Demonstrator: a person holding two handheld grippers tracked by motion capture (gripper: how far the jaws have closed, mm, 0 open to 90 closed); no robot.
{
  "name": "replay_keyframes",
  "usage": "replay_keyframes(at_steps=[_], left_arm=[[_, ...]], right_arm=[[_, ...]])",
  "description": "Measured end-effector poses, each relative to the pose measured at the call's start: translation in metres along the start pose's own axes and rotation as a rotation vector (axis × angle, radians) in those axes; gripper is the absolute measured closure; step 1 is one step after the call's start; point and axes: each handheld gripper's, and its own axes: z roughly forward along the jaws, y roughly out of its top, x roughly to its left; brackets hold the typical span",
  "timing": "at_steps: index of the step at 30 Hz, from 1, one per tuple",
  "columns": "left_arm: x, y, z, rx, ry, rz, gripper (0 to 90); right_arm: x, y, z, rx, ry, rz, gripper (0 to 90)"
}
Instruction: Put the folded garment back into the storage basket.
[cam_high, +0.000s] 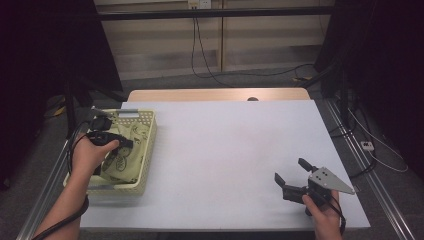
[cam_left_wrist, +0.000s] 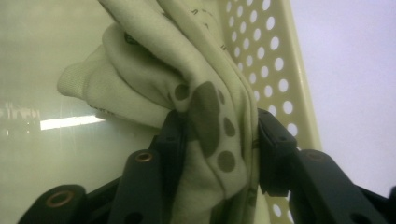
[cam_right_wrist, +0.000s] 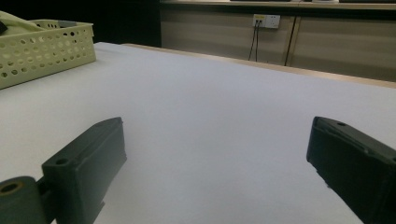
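At the left edge of the table (cam_high: 225, 150), my left tool (cam_left_wrist: 212, 135) reaches down into the pale yellow perforated basket (cam_high: 145, 150), its jaws clamped on a bunched fold of the cream garment (cam_left_wrist: 205, 107) with dark paw prints. The garment lies inside the basket, crumpled, and a ribbed cuff or hem sticks out just past my grip. The pinch looks deep, with cloth running well down between the jaws, so I judge it secure enough to lift.

To do this step well, I would raise the tool straight up and slowly, so the cloth clears the basket's holed wall instead of catching on it and dragging the light basket along. Since I hold only a fold, the rest will hang and swing; I should lift high before carrying it right toward the bare middle of the table.

At the near right, my right tool (cam_high: 295, 177) rests low over the table with its jaws wide apart and nothing between them, ready to take a second corner.
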Motion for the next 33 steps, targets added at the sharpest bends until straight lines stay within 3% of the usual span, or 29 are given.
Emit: replay_keyframes(at_steps=[33], left_arm=[[0.014,-0.011,0.009,-0.041,0.035,0.007,45.8]], right_arm=[[-0.001,0.000,0.000,0.000,-0.001,0.001,4.4]])
